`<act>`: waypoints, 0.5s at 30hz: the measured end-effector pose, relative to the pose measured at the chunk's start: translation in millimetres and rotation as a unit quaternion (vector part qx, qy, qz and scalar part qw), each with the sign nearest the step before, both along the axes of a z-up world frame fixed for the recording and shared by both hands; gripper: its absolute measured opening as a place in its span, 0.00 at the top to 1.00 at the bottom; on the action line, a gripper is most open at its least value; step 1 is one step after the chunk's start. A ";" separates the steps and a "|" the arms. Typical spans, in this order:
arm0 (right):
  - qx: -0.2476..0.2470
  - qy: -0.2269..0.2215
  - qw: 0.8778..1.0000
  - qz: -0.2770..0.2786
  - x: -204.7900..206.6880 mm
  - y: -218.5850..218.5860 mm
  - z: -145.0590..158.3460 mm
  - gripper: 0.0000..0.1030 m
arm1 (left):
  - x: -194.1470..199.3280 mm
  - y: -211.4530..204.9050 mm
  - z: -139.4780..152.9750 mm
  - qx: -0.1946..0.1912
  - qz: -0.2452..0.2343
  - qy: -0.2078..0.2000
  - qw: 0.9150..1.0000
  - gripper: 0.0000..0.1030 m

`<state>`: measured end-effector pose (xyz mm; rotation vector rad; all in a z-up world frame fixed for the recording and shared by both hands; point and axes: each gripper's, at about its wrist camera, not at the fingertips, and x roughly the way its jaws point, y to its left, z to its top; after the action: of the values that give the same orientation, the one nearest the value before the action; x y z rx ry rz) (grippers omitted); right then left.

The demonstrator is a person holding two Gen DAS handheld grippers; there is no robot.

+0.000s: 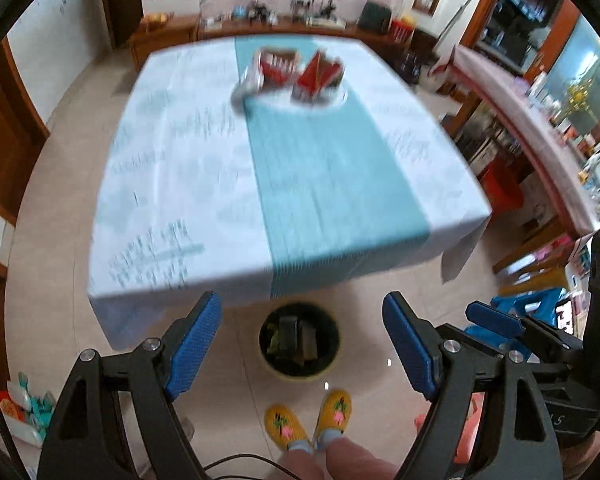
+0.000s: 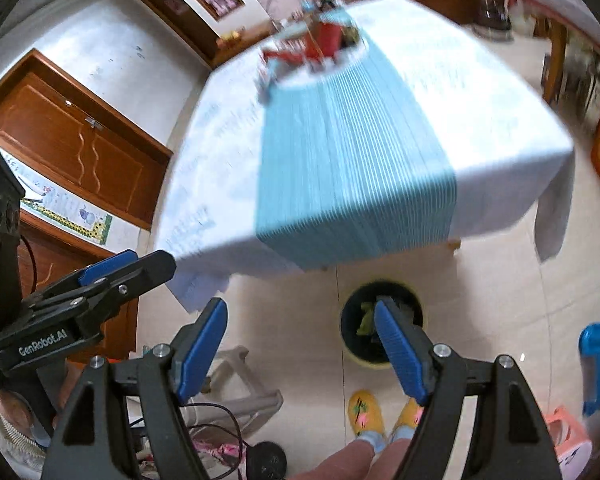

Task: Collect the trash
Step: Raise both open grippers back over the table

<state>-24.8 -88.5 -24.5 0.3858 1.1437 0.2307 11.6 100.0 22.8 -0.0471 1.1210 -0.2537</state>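
Tablecloth-covered table (image 1: 180,184) fills the room's middle, red trash wrappers (image 1: 300,72) piled at its far end. Both the left gripper (image 1: 302,346) and right gripper (image 2: 300,344) gape wide, empty, near the bin (image 1: 299,344); wrappers lie straight ahead, equally distant from both.

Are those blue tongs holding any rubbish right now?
No. Both the left tongs and the right tongs are open and empty, above the floor near the trash bin.

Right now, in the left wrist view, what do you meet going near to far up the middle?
Yellow slippers → trash bin on the floor → near edge of the table → teal runner → red packages at the far end → wooden sideboard by the wall.
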 end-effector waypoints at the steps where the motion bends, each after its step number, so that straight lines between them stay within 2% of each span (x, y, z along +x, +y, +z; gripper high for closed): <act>1: -0.005 -0.011 1.000 0.000 0.2 1.5 10.7 0.26 | 0.4 0.3 6.5 -0.001 0.001 -0.010 1.000 0.21; 6: -0.034 -0.061 0.998 0.006 6.1 8.3 54.8 0.26 | 9.0 8.7 47.8 -0.020 0.011 -0.051 0.998 0.21; 10: -0.054 -0.106 0.993 0.004 15.6 14.1 82.1 0.26 | 19.5 15.1 63.3 -0.022 0.010 -0.063 0.998 0.21; 15: -0.066 -0.136 0.989 0.005 28.3 16.6 100.3 0.26 | 29.8 20.2 76.6 -0.018 0.013 -0.079 0.997 0.21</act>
<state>3.5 -71.9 75.8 0.2236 0.8872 0.2070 41.3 120.2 99.4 -0.0731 0.9582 -0.2496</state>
